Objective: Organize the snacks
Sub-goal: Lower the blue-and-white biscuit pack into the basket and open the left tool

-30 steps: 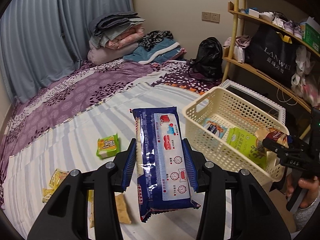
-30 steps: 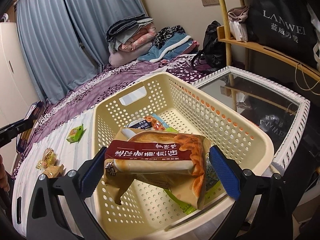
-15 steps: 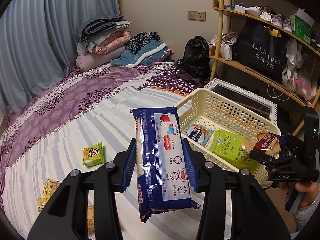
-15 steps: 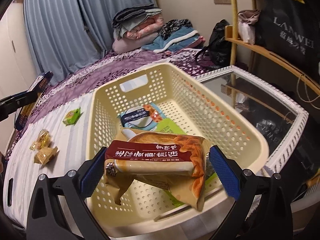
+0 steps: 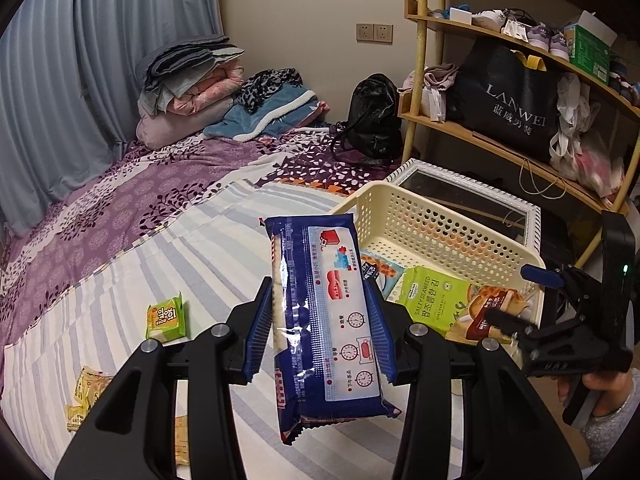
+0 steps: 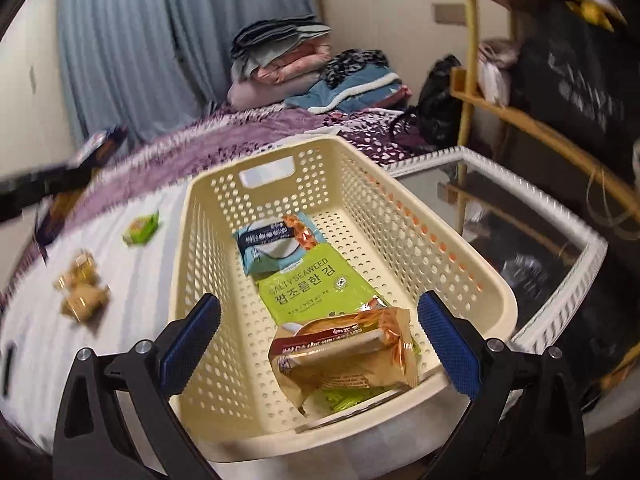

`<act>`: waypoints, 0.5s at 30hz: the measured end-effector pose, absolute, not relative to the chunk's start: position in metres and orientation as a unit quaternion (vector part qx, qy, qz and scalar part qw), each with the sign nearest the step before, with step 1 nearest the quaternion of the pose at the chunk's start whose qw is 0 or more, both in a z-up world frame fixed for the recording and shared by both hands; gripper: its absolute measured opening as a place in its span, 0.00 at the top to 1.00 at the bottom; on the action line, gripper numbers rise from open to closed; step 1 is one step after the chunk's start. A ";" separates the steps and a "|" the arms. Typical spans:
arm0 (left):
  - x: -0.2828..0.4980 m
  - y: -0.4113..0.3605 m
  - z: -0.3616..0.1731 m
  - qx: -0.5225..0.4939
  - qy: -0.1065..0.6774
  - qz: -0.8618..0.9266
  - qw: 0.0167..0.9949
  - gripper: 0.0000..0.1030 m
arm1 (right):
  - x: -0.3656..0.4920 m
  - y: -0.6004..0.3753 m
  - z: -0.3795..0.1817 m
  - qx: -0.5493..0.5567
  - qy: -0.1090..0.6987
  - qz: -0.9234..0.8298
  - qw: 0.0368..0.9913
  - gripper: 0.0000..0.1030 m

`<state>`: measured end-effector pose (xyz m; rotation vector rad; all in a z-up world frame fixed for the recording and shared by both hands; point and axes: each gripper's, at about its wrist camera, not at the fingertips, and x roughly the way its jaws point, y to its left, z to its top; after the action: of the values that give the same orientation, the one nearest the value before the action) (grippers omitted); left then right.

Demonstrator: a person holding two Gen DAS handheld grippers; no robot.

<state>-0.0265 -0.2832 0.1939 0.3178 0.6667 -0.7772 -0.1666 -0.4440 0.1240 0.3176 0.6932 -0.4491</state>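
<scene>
**Two grippers at a snack basket on a striped bed sheet**

A long blue foil packet (image 5: 325, 320) is clamped between the ribbed blue pads of the left gripper (image 5: 320, 334); its long axis runs away from the camera, the far end raised and tilted toward the cream basket (image 5: 452, 222). The packet is held above the sheet, just left of the basket. The right gripper (image 6: 318, 338) is seen with its jaws spread wide and nothing between the pads. Beneath it a brown crinkled wrapper (image 6: 346, 356) lies in the near end of the basket, long axis crosswise, resting on a flat green seaweed pack (image 6: 308, 284) whose length runs along the basket. A pale blue pouch (image 6: 274, 246) lies beyond, making three packs inside. The basket is rectangular perforated plastic with a handle slot. On the sheet (image 5: 132, 276), one small green square packet (image 5: 166, 318) and a cluster of yellow sweets (image 5: 86, 394), too blurred to count, are seen.
</scene>
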 end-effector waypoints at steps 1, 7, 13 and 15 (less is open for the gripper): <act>-0.027 -0.285 0.193 0.152 0.318 -0.371 0.859 0.56 | -0.168 -0.447 0.125 0.162 0.331 -0.221 0.903 0.05; -0.028 -0.302 0.188 0.155 0.325 -0.388 0.848 0.56 | -0.181 -0.457 0.129 0.177 0.309 -0.241 0.903 0.05; -0.029 -0.333 0.181 0.157 0.334 -0.415 0.832 0.56 | -0.190 -0.463 0.132 0.188 0.294 -0.252 0.902 0.05; -0.031 -0.344 0.179 0.157 0.336 -0.426 0.826 0.56 | -0.194 -0.465 0.132 0.192 0.291 -0.255 0.902 0.05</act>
<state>-0.0313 -0.3443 0.1788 0.3338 0.7133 -0.9045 -0.1944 -0.4651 0.1321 0.3976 0.6025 -0.5282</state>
